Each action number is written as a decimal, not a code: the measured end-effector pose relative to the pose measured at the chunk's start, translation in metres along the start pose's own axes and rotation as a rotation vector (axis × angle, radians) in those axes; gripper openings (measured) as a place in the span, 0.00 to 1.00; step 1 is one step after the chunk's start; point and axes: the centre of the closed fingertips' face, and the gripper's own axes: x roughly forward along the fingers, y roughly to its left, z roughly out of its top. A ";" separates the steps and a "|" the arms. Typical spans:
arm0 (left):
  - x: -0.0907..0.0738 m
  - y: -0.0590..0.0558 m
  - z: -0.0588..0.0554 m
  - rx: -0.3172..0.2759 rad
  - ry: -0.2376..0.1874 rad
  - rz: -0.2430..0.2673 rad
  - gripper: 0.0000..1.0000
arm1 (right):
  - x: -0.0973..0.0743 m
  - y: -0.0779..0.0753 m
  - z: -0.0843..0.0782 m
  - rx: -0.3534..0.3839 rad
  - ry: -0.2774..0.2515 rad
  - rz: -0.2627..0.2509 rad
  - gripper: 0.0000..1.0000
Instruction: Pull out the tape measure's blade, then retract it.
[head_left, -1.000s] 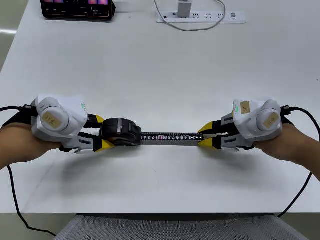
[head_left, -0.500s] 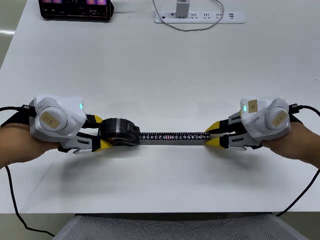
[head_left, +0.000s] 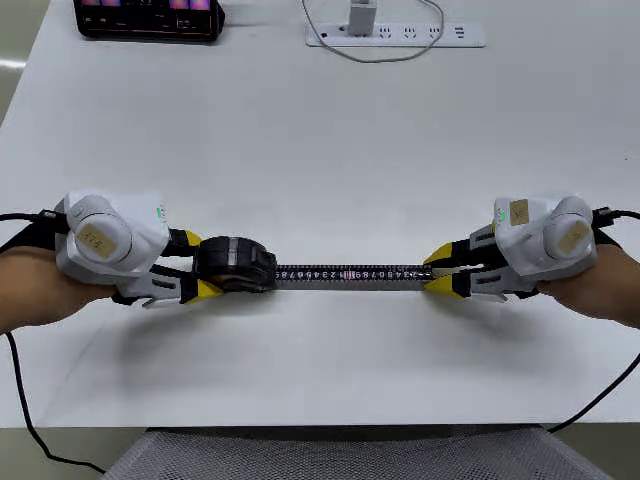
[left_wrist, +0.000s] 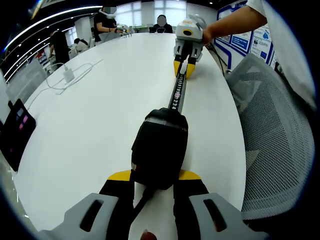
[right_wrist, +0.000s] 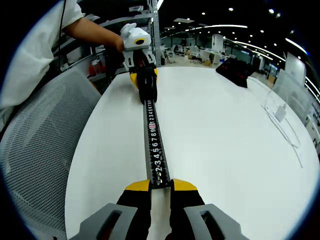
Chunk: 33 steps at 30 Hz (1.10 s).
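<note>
The left gripper (head_left: 200, 265), white body w/ yellow-tipped black jaws, is closed to about the case's width on the black, rounded, rubber-clad tape measure (head_left: 238, 264). One jaw sits on each side of its rear end, and the case rests on the white tabletop (head_left: 320, 150). In the left gripper view the case (left_wrist: 160, 147) lies btwn the two yellow tips of that gripper (left_wrist: 155, 176), w/ its mouth pointing straight ahead of the jaws.

The dark metal blade (head_left: 350, 273), printed w/ white numerals and a red mark partway along, runs out of the case mouth in a straight line, low over the table. It ends in the right gripper (head_left: 440, 270). That gripper's jaws are nearly closed, pinching the blade's tip end btwn the yellow tips.

In the right gripper view the blade (right_wrist: 155, 150) leads straight ahead from the right gripper's tips (right_wrist: 161, 186) to the case (right_wrist: 148, 85) and the left gripper (right_wrist: 142, 75) at the far end. The two grippers face each other, well apart.

Beyond both tools at the far table edge are a white power strip (head_left: 395, 33) w/ a plugged-in charger and looping cable, and a dark flat device (head_left: 150, 15) w/ pink-lit keys. Behind the tools, on the person's side, is a grey mesh chair (head_left: 350, 455).
</note>
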 end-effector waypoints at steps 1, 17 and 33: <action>0.000 0.000 0.000 0.000 0.000 0.000 0.24 | 0.000 0.000 -0.001 -0.002 0.002 0.000 0.10; 0.000 0.000 0.000 0.000 0.001 0.002 0.24 | -0.009 -0.001 -0.011 -0.008 0.029 -0.007 0.10; 0.000 -0.001 0.001 0.002 0.005 0.001 0.24 | -0.021 -0.004 -0.025 -0.011 0.063 -0.011 0.09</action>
